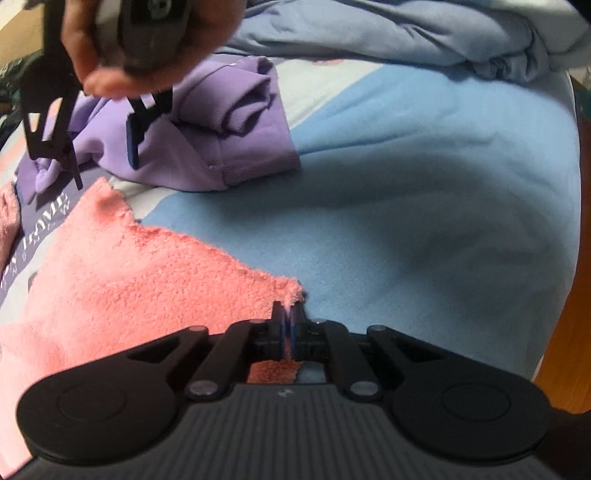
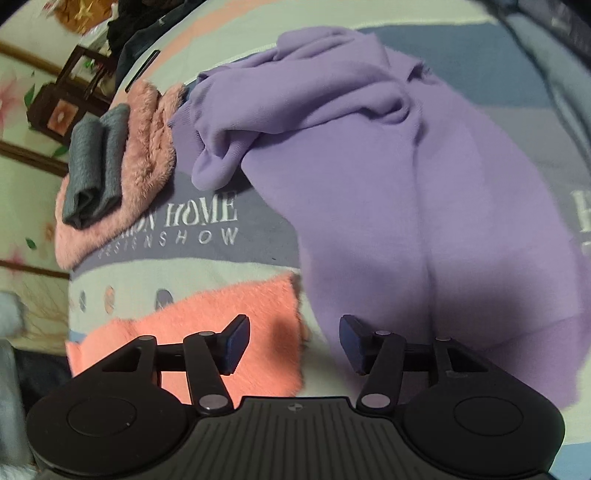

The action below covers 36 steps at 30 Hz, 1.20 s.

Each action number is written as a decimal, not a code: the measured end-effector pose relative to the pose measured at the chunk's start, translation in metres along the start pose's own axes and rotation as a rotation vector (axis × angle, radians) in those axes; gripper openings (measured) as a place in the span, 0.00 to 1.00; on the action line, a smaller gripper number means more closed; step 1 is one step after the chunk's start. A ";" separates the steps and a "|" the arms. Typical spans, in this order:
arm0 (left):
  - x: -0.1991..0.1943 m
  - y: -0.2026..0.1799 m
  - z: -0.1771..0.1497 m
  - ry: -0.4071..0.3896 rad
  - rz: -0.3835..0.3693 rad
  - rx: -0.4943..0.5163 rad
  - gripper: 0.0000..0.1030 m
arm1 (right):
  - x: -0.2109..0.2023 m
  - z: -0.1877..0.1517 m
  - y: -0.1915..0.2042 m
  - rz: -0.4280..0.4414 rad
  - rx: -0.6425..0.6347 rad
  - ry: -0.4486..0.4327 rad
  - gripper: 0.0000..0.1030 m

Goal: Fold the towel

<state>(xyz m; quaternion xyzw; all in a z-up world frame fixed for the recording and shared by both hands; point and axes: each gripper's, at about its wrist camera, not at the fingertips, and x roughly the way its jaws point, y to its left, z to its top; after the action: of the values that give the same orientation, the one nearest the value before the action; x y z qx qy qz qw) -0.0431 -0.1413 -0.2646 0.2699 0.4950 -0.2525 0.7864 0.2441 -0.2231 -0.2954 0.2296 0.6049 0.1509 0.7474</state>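
A fluffy pink towel [image 1: 122,280] lies spread on the bed, filling the lower left of the left wrist view. My left gripper [image 1: 288,325] is shut on the towel's near right corner. In the right wrist view the same pink towel [image 2: 221,332] shows below the open right gripper [image 2: 293,343], whose left finger hovers over the towel's edge with nothing held. The right gripper [image 1: 103,147] also appears at the upper left of the left wrist view, held by a hand [image 1: 122,48] above the towel's far corner.
A crumpled purple sweatshirt [image 2: 424,184] lies just beyond the towel. Folded pink and grey towels [image 2: 110,166] are stacked at the bed's far left. Light blue bedding [image 1: 424,203] spreads to the right, and a bunched blue blanket [image 1: 406,33] lies at the back.
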 end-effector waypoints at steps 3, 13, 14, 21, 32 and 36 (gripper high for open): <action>-0.005 0.007 -0.002 -0.013 -0.016 -0.051 0.02 | 0.017 0.005 -0.002 -0.005 0.044 0.015 0.49; -0.049 0.041 -0.020 -0.144 -0.094 -0.244 0.02 | 0.005 -0.003 0.037 0.041 -0.047 -0.013 0.03; -0.055 0.045 -0.022 -0.159 -0.101 -0.268 0.02 | -0.001 -0.003 0.042 0.048 -0.053 -0.024 0.03; -0.092 0.072 -0.049 -0.216 -0.065 -0.375 0.02 | -0.031 -0.006 0.070 0.087 -0.041 -0.067 0.03; -0.172 0.146 -0.162 -0.216 0.088 -0.710 0.02 | -0.007 -0.032 0.189 0.279 -0.107 -0.010 0.03; -0.200 0.180 -0.229 -0.179 0.196 -0.914 0.03 | 0.028 -0.050 0.254 0.360 -0.144 0.049 0.03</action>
<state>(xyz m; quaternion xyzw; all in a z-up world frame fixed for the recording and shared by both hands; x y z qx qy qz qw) -0.1470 0.1706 -0.1341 -0.0810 0.4578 0.0443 0.8843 0.2147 0.0143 -0.1934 0.2762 0.5599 0.3305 0.7078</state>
